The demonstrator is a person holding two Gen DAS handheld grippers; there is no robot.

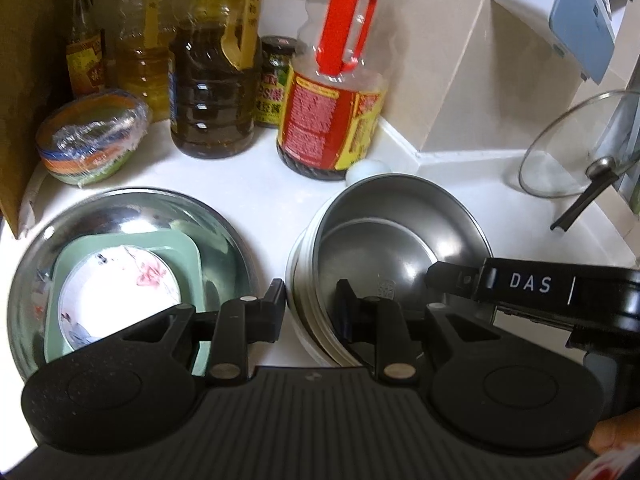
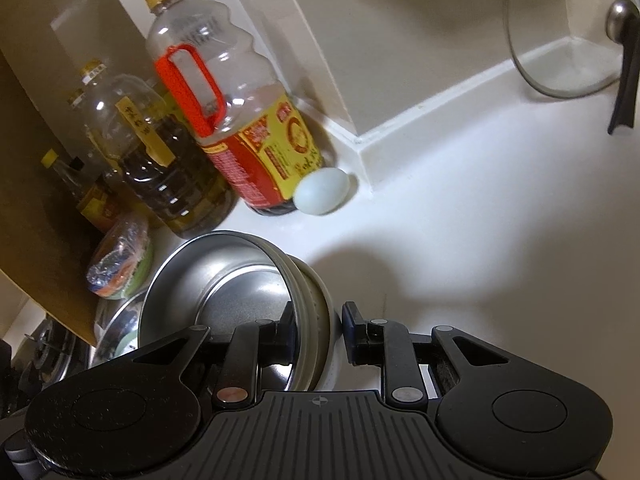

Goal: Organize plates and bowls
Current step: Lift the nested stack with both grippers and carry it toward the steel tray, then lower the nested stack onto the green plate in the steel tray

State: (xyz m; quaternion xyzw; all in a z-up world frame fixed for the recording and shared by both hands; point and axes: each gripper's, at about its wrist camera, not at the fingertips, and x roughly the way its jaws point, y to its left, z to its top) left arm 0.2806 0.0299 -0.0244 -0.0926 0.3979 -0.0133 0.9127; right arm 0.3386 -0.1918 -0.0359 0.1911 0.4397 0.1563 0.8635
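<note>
The left hand-held gripper (image 1: 311,292) pinches the 9 o'clock rim of the bowl stack (image 1: 384,240); the right hand-held gripper (image 2: 320,322) pinches its 3 o'clock rim. The stack sits on the white tabletop (image 2: 480,220), just beside a steel basin (image 1: 80,232) at 9 o'clock holding a green dish (image 1: 188,248) and a floral plate (image 1: 120,288). An egg (image 2: 322,191) lies at 12 o'clock.

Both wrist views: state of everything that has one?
left gripper: shut on steel bowl stack rim
right gripper: shut on opposite rim
steel bowl stack: nested, empty
steel basin: holds green square plate, floral dish nested inside
glass lid: propped upright
red-handled bottle: upright, nearly empty
dark oil bottle: upright, about half full
egg: whole, on counter
wrapped bowls: stacked, film-wrapped
</note>
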